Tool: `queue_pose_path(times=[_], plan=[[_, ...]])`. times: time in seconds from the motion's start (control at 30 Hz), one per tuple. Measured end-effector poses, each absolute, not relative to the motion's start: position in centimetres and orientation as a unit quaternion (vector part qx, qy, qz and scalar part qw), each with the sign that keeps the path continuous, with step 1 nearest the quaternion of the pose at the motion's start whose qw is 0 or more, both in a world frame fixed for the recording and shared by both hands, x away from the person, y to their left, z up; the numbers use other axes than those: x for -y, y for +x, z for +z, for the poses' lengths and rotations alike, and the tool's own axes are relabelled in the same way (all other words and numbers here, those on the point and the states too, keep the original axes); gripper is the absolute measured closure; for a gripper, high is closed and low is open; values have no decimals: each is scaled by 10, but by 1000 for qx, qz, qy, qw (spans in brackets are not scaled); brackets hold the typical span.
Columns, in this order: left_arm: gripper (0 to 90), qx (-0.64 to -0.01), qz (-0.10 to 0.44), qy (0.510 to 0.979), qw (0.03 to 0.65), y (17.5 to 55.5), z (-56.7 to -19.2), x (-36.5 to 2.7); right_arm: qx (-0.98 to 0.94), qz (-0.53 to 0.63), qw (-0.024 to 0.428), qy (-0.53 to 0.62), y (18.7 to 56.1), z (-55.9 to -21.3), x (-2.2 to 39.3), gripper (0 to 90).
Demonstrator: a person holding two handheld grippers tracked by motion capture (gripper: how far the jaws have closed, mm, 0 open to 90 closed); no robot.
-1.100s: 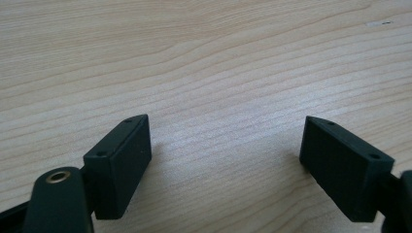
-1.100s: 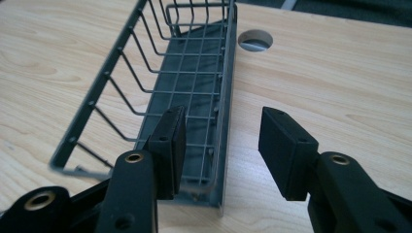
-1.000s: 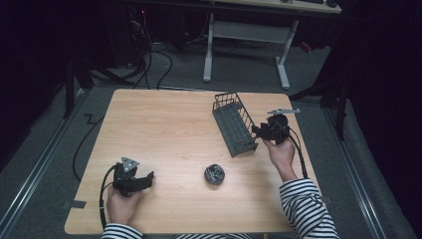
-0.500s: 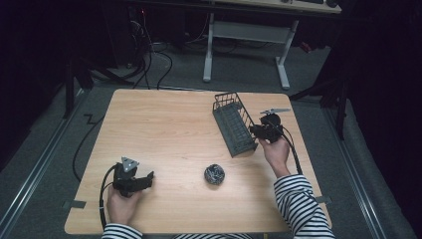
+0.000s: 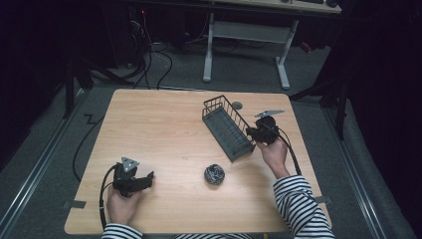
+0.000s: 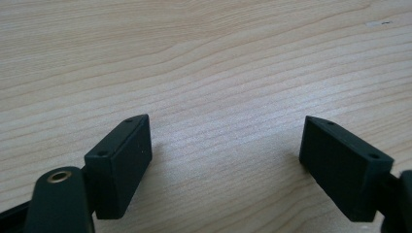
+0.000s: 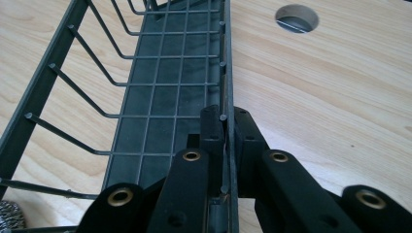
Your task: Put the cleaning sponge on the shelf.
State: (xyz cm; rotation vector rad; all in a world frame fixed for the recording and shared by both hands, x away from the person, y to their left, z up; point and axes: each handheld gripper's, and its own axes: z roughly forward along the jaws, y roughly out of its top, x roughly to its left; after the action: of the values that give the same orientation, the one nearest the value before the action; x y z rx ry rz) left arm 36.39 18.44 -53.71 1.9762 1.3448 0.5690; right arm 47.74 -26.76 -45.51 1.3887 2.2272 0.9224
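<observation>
A dark wire basket (image 5: 226, 128) lies slantwise on the right half of the wooden table (image 5: 164, 129). My right gripper (image 5: 250, 132) sits at its right long wall; its jaws have just been closing and now pinch that wall's rim (image 7: 227, 87) between the pads (image 7: 212, 127). A ball of steel wool (image 5: 214, 174) rests on the table in front of the basket, and a bit of it shows at the steel wool's edge (image 7: 8, 214) in the right gripper view. My left gripper (image 5: 150, 178) rests low at the front left, open, with bare wood (image 6: 223, 121) between its jaws.
A round cable hole (image 5: 237, 105) is cut in the table behind the basket, also seen as the hole (image 7: 297, 18) beyond the rim. Cables trail from both grippers. A desk frame (image 5: 246, 35) and floor cables lie beyond the far edge.
The right hand has shifted slightly toward the basket's right wall. The left hand and the steel wool have stayed where they were.
</observation>
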Motion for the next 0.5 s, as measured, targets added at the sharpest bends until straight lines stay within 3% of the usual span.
queue_pose_path(times=[0.5], plan=[[200, -515, 219, 758, 335, 364, -537, -184, -827, 328, 163, 426, 475, -455, 249, 860]])
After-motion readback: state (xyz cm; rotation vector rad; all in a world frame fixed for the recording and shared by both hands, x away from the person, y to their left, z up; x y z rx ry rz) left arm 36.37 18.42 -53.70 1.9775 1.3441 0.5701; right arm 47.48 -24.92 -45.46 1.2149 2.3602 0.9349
